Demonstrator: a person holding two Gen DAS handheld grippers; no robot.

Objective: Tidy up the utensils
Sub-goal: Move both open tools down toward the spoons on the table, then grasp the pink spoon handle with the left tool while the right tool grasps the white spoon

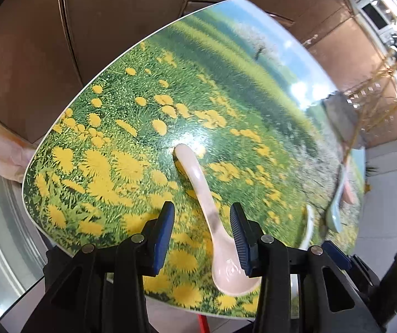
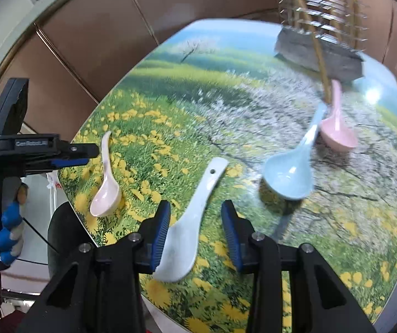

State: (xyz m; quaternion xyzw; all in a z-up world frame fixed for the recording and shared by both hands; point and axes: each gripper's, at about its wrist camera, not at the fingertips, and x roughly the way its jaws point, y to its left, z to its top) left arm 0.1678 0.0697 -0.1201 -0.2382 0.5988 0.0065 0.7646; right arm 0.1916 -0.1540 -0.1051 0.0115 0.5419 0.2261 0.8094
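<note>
While my left gripper (image 1: 201,216) hangs part-open astride the pale pink spoon (image 1: 198,177) and my right gripper (image 2: 195,216) part-open over the white spoon (image 2: 191,216), neither grips yet. Nothing looks sorted: four spoons lie loose on the table (image 2: 198,88), counting the blue spoon (image 2: 290,174) and pink spoon (image 2: 337,130) by one rack (image 2: 320,50).

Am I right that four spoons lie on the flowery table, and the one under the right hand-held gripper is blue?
Not quite. There are four spoons, but the right wrist view shows a white spoon under the right hand-held gripper. The blue spoon lies further off on the table, beside the pink spoon.
</note>
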